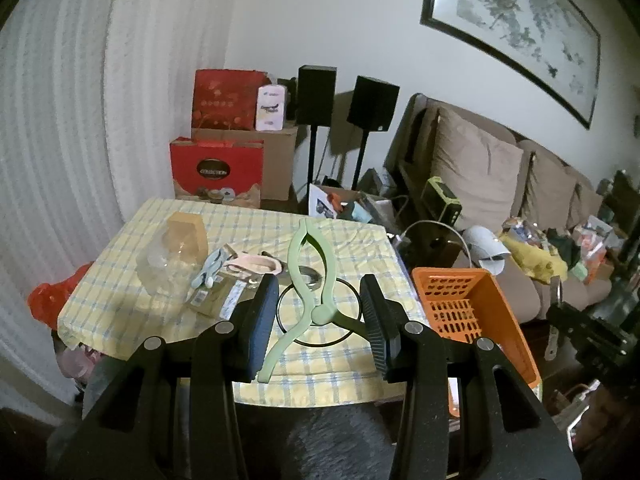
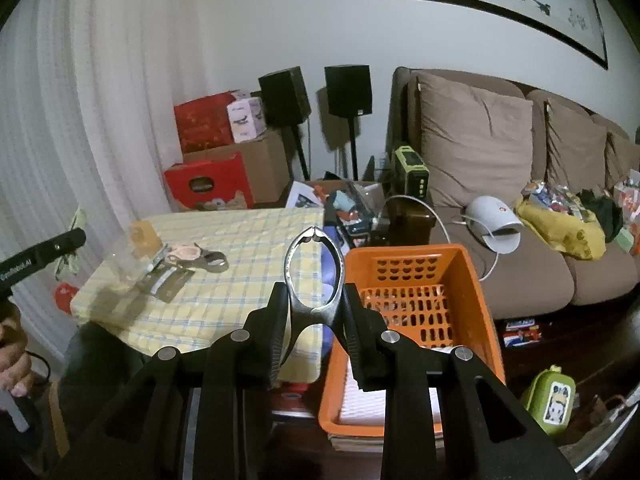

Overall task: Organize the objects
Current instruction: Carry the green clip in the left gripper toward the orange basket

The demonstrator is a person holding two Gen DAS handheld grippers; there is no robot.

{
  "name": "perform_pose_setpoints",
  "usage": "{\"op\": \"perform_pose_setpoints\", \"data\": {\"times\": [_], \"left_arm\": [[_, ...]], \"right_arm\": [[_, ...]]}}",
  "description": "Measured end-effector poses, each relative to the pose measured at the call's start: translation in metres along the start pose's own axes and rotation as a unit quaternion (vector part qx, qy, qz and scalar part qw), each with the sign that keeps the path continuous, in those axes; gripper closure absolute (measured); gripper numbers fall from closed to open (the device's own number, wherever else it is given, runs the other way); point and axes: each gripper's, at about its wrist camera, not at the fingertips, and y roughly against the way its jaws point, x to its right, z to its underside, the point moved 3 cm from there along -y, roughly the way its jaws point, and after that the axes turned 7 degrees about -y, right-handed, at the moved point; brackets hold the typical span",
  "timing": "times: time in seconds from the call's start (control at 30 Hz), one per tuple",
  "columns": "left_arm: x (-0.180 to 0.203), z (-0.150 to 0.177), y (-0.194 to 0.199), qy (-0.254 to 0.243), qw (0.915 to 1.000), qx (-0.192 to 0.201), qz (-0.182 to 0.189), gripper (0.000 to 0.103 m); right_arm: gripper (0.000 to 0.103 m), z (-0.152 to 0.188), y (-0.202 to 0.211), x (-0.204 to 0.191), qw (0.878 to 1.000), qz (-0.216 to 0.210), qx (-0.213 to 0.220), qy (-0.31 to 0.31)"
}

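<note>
Brown fabric sofa (image 2: 532, 264) with loose back cushions fills the room from about two to four o'clock in the right wrist view, strewn with a white domed appliance (image 2: 494, 218) and a yellow cloth bundle (image 2: 560, 224). Nearer, a small table under a yellow-and-blue checked cloth (image 1: 192, 320) takes the centre of the left wrist view. Just beside its three-o'clock edge stands an orange perforated plastic basket (image 2: 416, 264), with white paper lying flat at its near end.

On the cloth, toward ten o'clock, a loose cluster lies together: a clear plastic container (image 1: 168, 268), an amber block (image 1: 188, 232) behind it, a pale blue item (image 1: 210, 268), a pink object (image 1: 256, 266), a flat card package (image 1: 216, 300) and a round metal piece (image 1: 308, 276). A thin black wire ring (image 1: 320, 312) lies nearer, toward six o'clock.

The left gripper (image 1: 320, 312) has its jaws partly apart, and a pale green plastic scissor-shaped tong (image 1: 310, 280) hangs between them; its lower handles cross the pads, though whether both pads press it I cannot tell for certain.

The right gripper (image 2: 316, 316) is closed down on a shiny metal plier-like cracker (image 2: 314, 268), both pads against its handles, its toothed tip pointing to twelve o'clock, over the gap between table edge and basket.
</note>
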Motion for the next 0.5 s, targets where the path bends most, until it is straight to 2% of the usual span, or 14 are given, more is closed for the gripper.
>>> {"op": "perform_pose_setpoints", "data": {"times": [0.5], "left_arm": [[0.034,-0.003,-0.002,-0.014,0.9996,0.001,0.026,0.064]], "right_arm": [[0.076,-0.005,0.004,0.020,1.000,0.009,0.005,-0.021]]}}
